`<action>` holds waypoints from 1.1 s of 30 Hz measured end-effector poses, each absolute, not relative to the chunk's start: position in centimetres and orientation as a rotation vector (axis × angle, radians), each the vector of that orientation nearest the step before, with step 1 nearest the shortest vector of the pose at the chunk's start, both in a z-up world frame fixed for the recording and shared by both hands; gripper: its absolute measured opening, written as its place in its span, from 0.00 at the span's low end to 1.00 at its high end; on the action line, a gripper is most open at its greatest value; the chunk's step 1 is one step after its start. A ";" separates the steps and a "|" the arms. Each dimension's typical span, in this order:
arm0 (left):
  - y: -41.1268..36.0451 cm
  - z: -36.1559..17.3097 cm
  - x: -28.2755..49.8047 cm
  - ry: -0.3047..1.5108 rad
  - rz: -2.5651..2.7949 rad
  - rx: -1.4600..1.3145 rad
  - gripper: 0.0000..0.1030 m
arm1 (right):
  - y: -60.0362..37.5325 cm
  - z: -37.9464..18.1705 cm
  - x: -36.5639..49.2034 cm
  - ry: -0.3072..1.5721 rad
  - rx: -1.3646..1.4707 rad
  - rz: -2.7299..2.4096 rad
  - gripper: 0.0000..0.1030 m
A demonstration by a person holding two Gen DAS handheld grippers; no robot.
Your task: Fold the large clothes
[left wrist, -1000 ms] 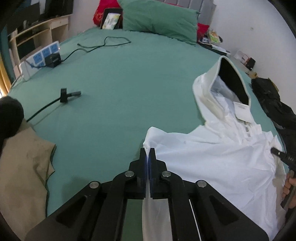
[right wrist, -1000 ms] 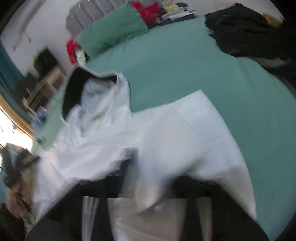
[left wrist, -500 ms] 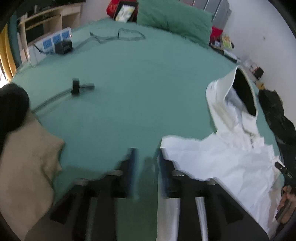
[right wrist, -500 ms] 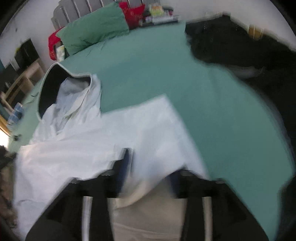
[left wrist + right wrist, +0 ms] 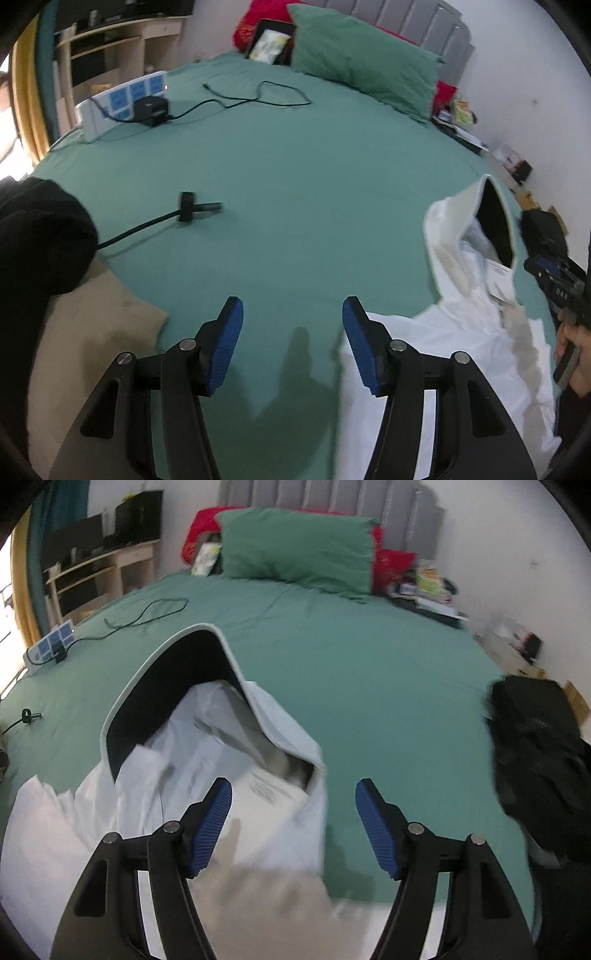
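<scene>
A: Both grippers have let go since the earlier frames. Left gripper (image 5: 292, 314), then pinched on the hem of the white hooded jacket (image 5: 461, 354), has just been opening; its jaws stand wide over bare green bed sheet (image 5: 295, 177), nothing between them. Right gripper (image 5: 293, 799) likewise has just been opening, and it has swung off the jacket body to face the hood (image 5: 173, 686).

B: Where's the garment now?

A: Left view: lower right of frame, hood standing up at right. Right view: lower left and centre, one blue pad over the cloth, the other over the sheet.

B: Risks?

A: My read: the hood stands propped and the body is rumpled, so a fold started now would likely trap creases. A regrasp might pinch two layers. The black cable (image 5: 147, 225) at centre left could snag a dragged sleeve. The tan cloth (image 5: 92, 350) at lower left and the black clothing (image 5: 539, 760) at right crowd the edges.

B: Containers?

A: None in play. The hood's dark lining gapes; only crumpled white fabric and a label show below it.
</scene>
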State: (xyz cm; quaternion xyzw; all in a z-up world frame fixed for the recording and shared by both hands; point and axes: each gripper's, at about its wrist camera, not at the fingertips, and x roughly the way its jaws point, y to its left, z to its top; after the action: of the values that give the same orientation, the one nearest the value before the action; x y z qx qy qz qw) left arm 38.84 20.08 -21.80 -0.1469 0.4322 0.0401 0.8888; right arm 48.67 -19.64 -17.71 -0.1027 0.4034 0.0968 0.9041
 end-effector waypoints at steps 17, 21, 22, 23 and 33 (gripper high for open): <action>19.8 -22.4 38.9 0.912 0.109 -0.251 0.57 | -15.6 -20.4 45.3 0.750 -0.723 0.375 0.03; 18.7 -22.2 38.5 0.916 0.086 -0.235 0.57 | -16.3 -22.6 40.6 0.749 -0.895 0.427 0.03; 18.5 -22.2 38.4 0.918 0.083 -0.233 0.57 | -16.7 -23.3 39.5 0.757 -0.915 0.440 0.03; 18.4 -22.1 38.4 0.919 0.080 -0.233 0.57 | -17.0 -23.5 39.0 0.761 -0.927 0.450 0.04; 17.6 -21.8 38.9 0.913 0.068 -0.222 0.57 | -20.8 -19.7 39.9 0.942 -0.657 0.553 0.45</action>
State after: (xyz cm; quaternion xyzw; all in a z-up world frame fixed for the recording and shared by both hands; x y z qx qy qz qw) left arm 38.93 17.64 -21.80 -0.1071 0.4398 0.0326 0.8911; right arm 39.88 -20.78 -19.67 -0.3069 0.4396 0.2580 0.8038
